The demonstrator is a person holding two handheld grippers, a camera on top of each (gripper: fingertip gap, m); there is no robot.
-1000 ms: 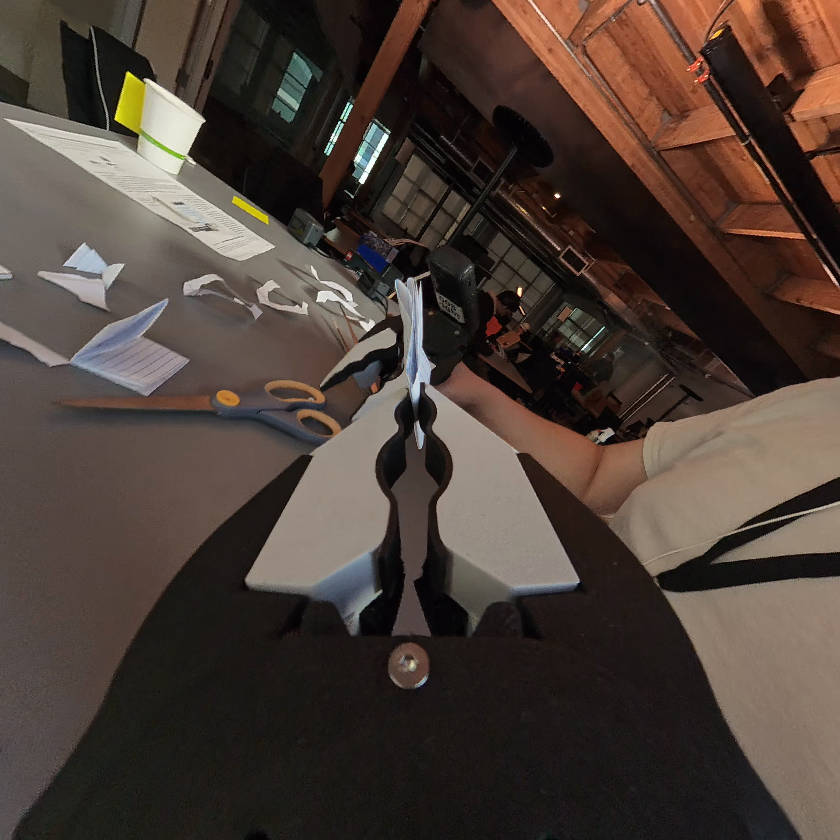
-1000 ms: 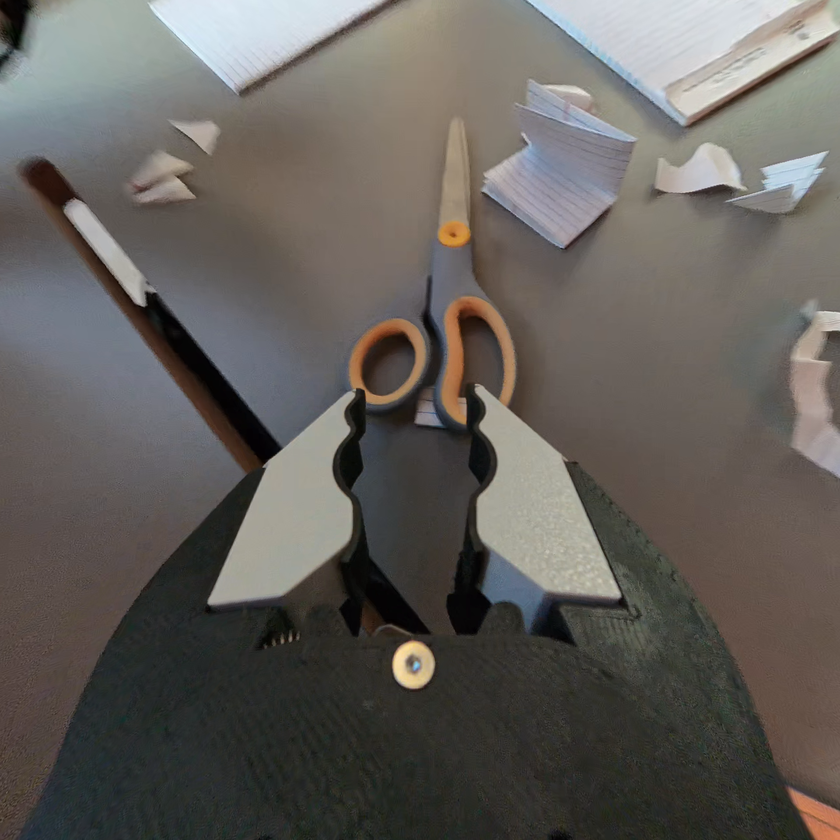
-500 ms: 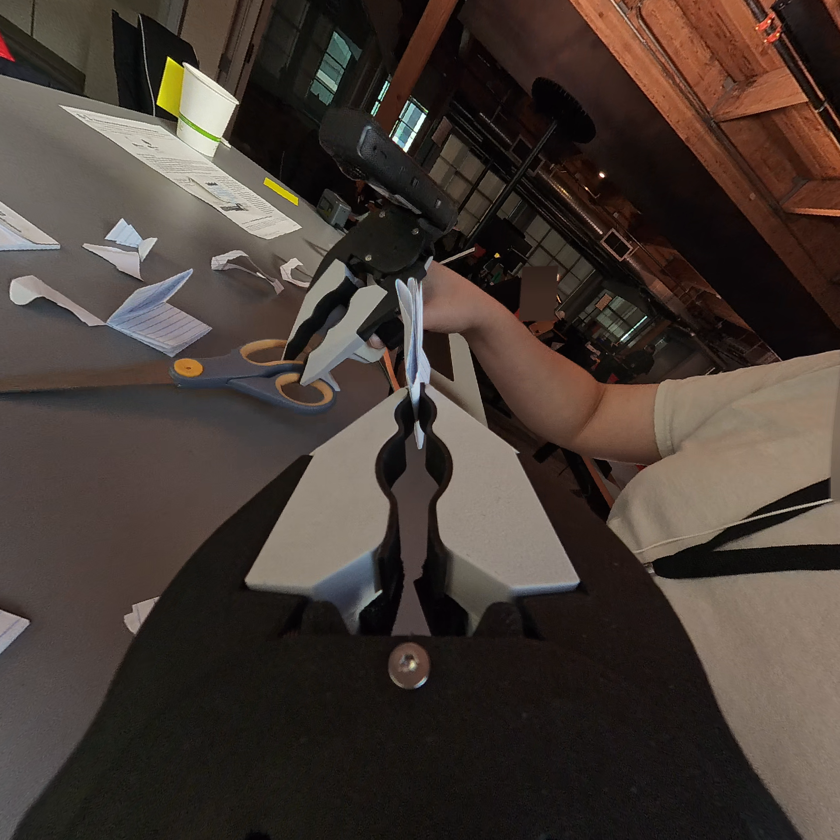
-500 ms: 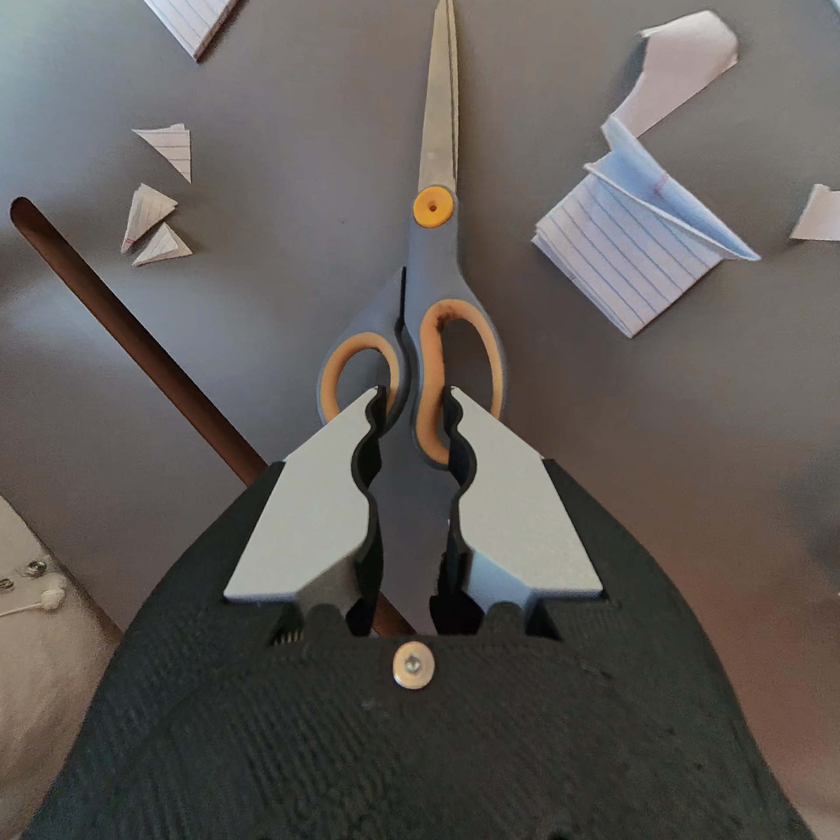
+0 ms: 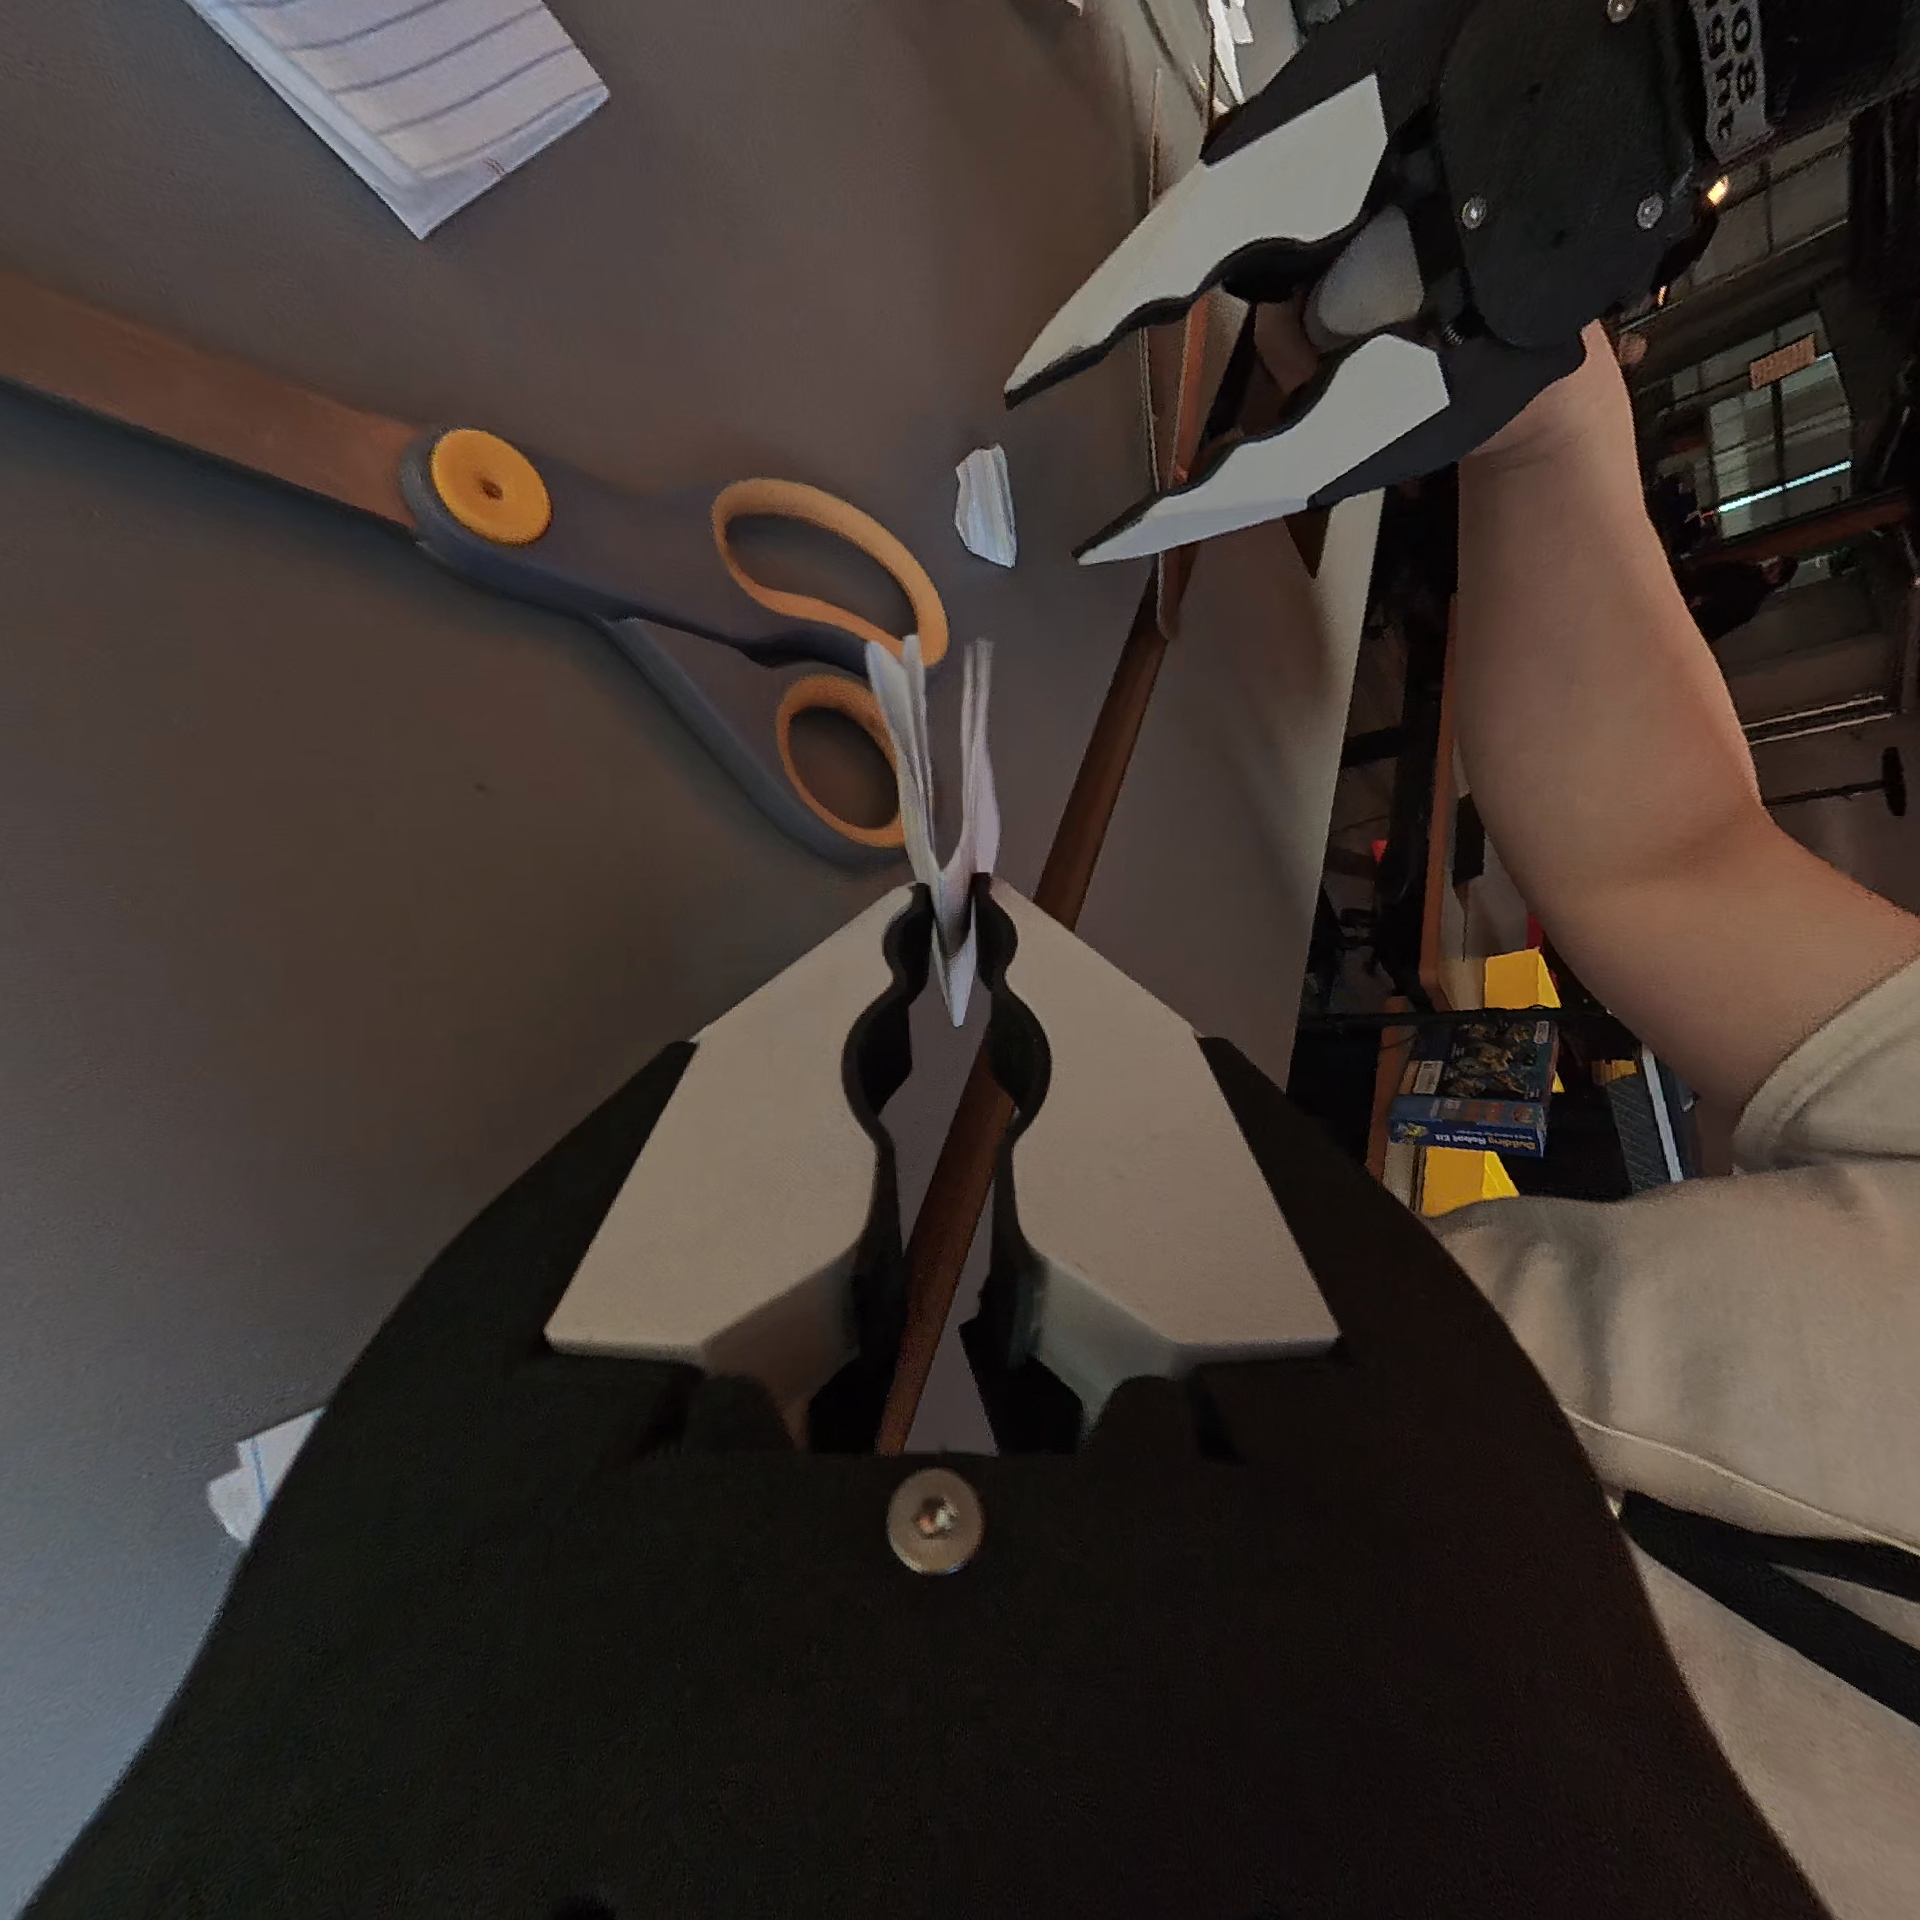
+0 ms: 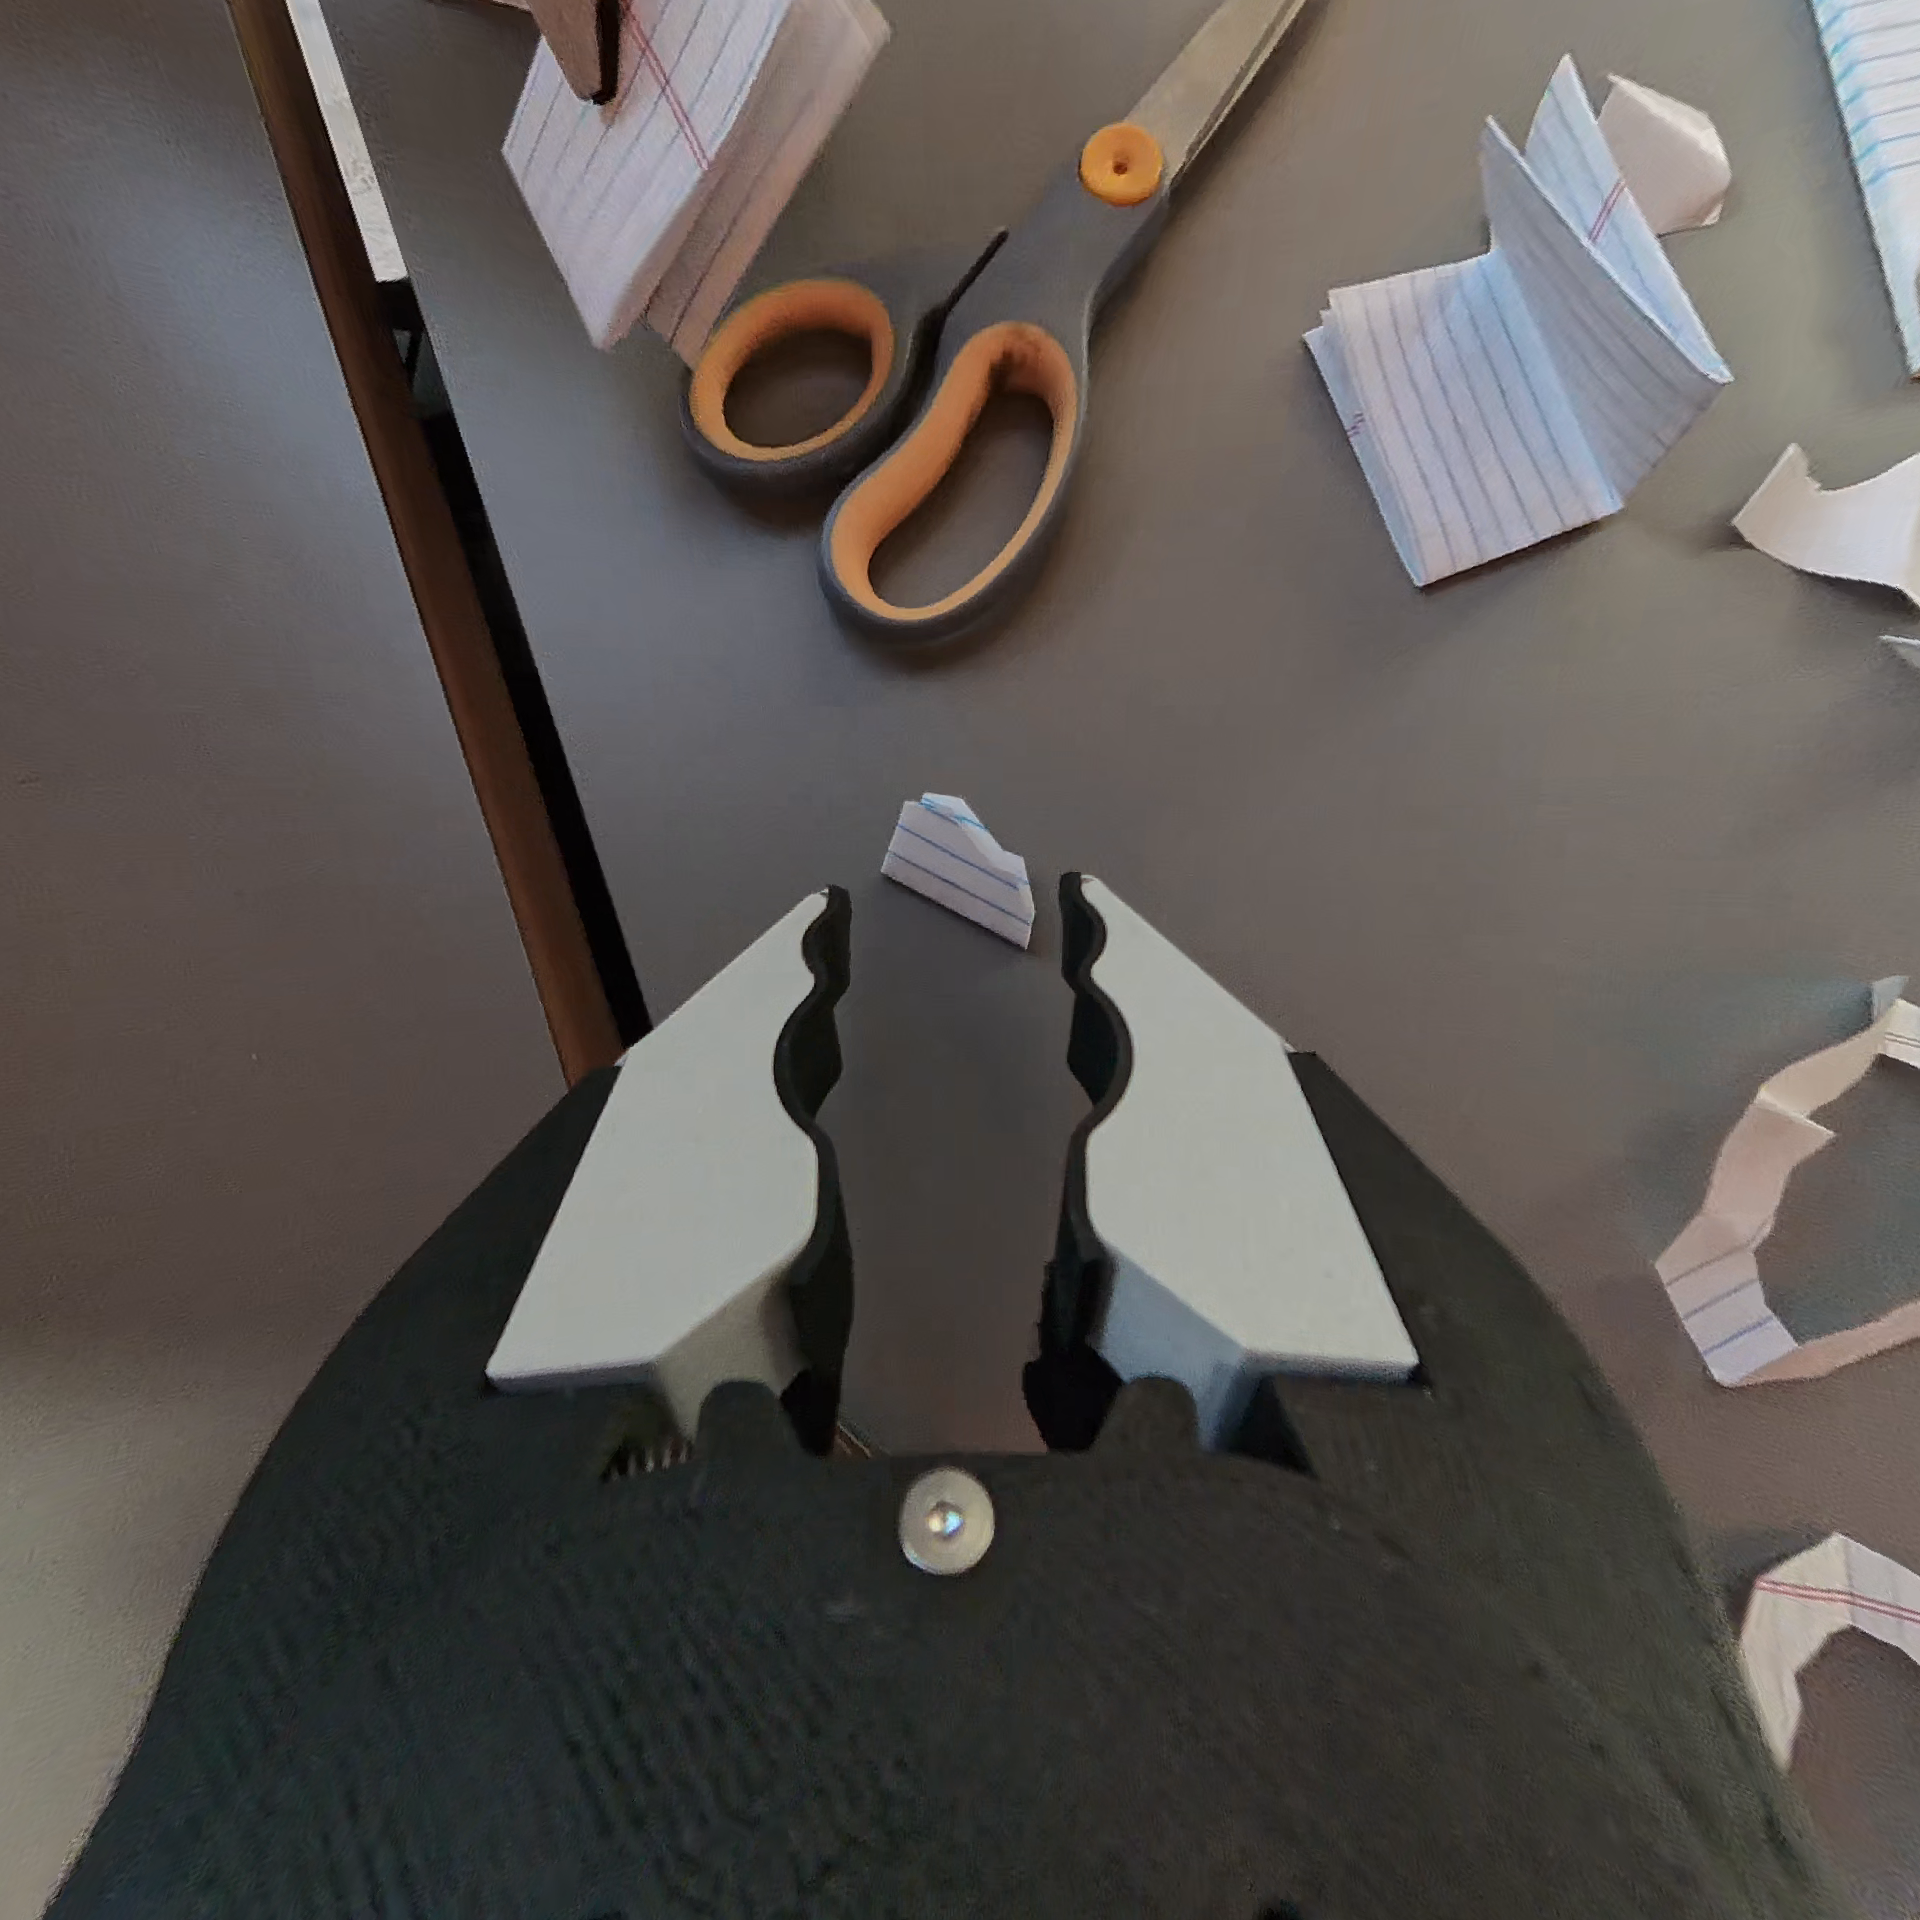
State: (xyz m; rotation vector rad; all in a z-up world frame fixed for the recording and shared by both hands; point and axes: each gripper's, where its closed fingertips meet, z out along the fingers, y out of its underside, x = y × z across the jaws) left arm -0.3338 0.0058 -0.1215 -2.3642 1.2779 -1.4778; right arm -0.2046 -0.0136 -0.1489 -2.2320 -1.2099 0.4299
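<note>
— grey bench [image 6: 1351,831] fills both views, with a brown wooden edge [image 6: 416,540] running down its side. where do the tongs stand?

— left tongs [image 5: 948,902] are clenched on a folded lined paper [image 5: 940,769], pinched at the very tips; it stands up edge-on from them, long axis running straight away from the camera, over the lower handle loop of the scissors [image 5: 644,603].

— and the other pair?

— right tongs [image 6: 945,899] are released, jaws well apart, gripping nothing, just above the bench. a small paper scrap [image 6: 961,868] lies on the bench right in front of their tips.

— how do the scissors lie?

— flat and closed, orange-lined handles toward the right tongs, blade pointing away to the upper right in the right wrist view, tip cut off by the frame.

— anything else?

— a folded lined sheet [image 6: 1496,416] right of the scissors, curled paper strips [image 6: 1766,1226] further right, partly cut off. the held paper's folds are blurred, so its shape is hard to tell.
</note>
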